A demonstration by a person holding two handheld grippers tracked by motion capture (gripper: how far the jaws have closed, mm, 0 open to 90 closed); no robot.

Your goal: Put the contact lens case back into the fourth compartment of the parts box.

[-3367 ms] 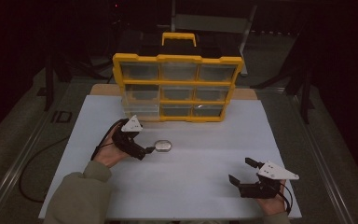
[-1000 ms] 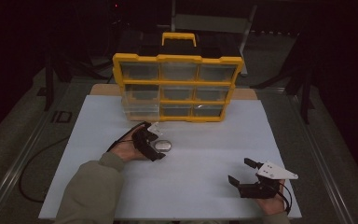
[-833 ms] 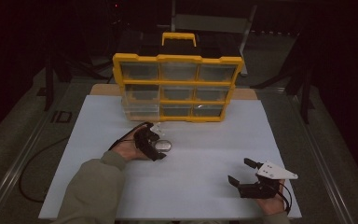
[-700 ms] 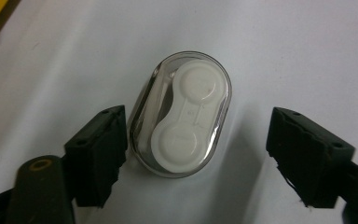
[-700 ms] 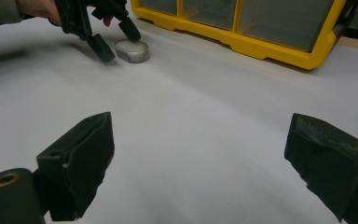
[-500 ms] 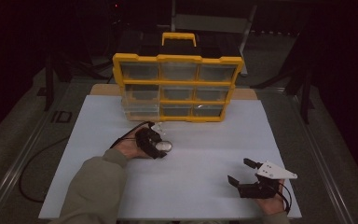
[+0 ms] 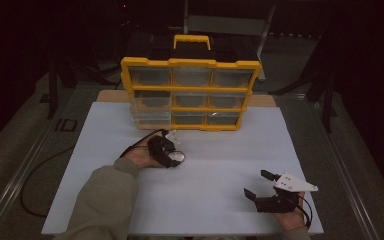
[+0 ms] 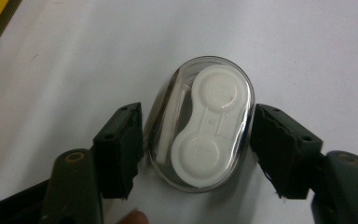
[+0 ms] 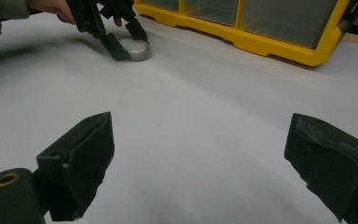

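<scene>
- My left gripper [image 8: 196,140] has just been closing around the clear oval case [image 8: 200,123]; contact looks near, not certain.
- No readable lettering on its white insert.
- My right gripper [image 9: 205,163] gapes, holding nothing.

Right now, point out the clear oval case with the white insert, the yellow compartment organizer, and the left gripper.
clear oval case [image 8: 200,123], left gripper view, middle of the lid.
yellow compartment organizer [image 7: 191,63], high view, top frame bar.
left gripper [image 8: 198,140], left gripper view, between the fingertips.

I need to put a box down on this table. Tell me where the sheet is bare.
The white sheet is bare between the left tongs and the right tongs, and along its right side below the yellow organizer. It is crowded in front of the organizer's left half, where the left tongs, just closing, flank the clear oval case.
</scene>
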